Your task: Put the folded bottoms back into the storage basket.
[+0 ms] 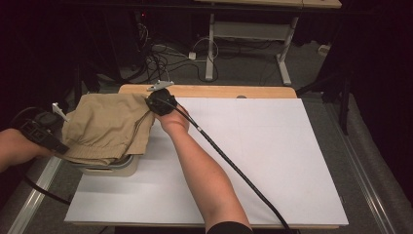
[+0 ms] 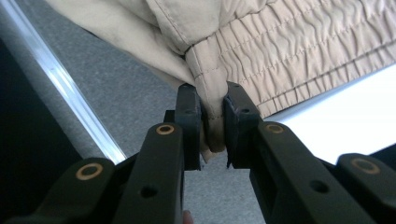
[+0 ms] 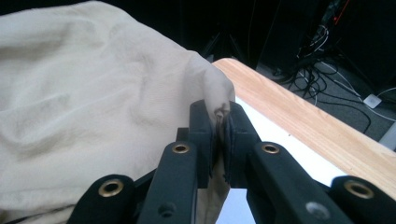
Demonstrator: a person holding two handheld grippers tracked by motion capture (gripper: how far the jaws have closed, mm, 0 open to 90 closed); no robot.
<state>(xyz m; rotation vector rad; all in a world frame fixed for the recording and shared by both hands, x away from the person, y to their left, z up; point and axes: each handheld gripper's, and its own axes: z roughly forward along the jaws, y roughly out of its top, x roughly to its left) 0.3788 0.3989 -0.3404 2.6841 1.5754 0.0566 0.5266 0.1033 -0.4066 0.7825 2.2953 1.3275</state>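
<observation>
A tan pair of shorts [image 1: 109, 126] with an elastic waistband lies folded at the table's left, draped over a pale box [image 1: 114, 166]. My left gripper [image 1: 61, 129] sits at the cloth's left edge, shut on the gathered waistband [image 2: 212, 116]. My right gripper [image 1: 152, 103] is at the cloth's far right corner, shut on a pinched fold of the tan shorts [image 3: 219, 105]. The shorts [image 3: 84, 107] spread out to the left in the right gripper view.
A white sheet [image 1: 253, 151] covers the table, with a wooden edge [image 1: 219, 91] along the far side. A metal rail [image 1: 36, 192] runs down the left. Cables and desk legs [image 1: 209, 53] lie on the floor beyond the table.
</observation>
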